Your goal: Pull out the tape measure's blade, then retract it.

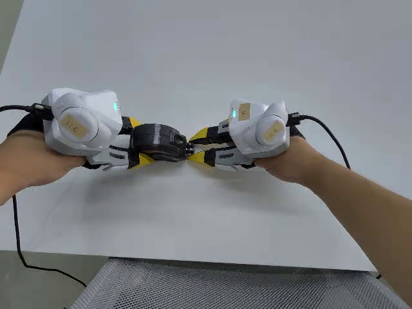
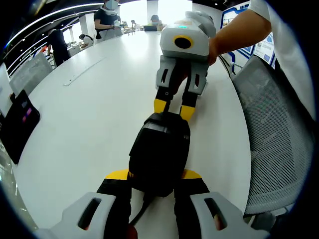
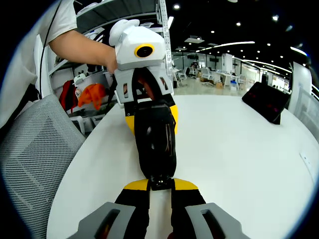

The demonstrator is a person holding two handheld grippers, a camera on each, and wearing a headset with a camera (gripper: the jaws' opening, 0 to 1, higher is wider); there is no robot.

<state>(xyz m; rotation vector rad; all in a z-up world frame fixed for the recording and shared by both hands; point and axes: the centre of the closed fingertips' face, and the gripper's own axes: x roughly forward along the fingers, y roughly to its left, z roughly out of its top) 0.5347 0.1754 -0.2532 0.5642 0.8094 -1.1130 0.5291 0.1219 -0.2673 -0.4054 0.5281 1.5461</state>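
A black tape measure hangs just above the white table, held between the two grippers. My left gripper is shut on its case, yellow pads pressed to both sides. My right gripper is shut on the blade's end hook at the case's mouth, its yellow tips nearly touching the case. In the right gripper view the case stands straight ahead, with the left gripper behind it. In the left gripper view the right gripper faces me. No length of blade shows between hook and case.
A grey mesh chair sits below the table's near edge. A black cable hangs off the left side. A dark tablet-like device lies far out on the table. People stand in the distance beyond the table.
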